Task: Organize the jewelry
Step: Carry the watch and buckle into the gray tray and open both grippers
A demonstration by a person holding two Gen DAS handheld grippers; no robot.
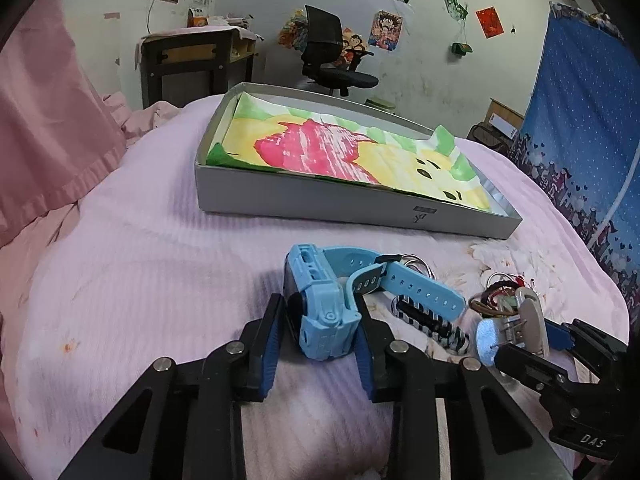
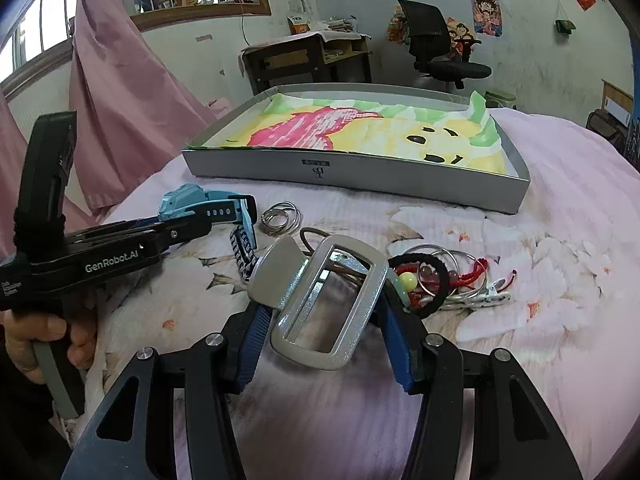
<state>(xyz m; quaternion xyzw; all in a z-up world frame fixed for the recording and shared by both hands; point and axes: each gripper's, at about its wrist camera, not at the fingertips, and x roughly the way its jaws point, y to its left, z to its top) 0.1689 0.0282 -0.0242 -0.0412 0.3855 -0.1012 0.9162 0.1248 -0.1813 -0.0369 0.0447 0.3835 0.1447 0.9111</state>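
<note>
your left gripper point(image 1: 320, 330) is closed on the light blue plastic watch point(image 1: 324, 312) and your right gripper point(image 2: 320, 330) holds the silver rectangular hair clip point(image 2: 326, 300), yet the grey cardboard tray point(image 2: 360, 176) has no jewelry inside and the small pile of rings and bands point(image 2: 436, 280) waits on the pink bedcover point(image 1: 132, 248).
</note>
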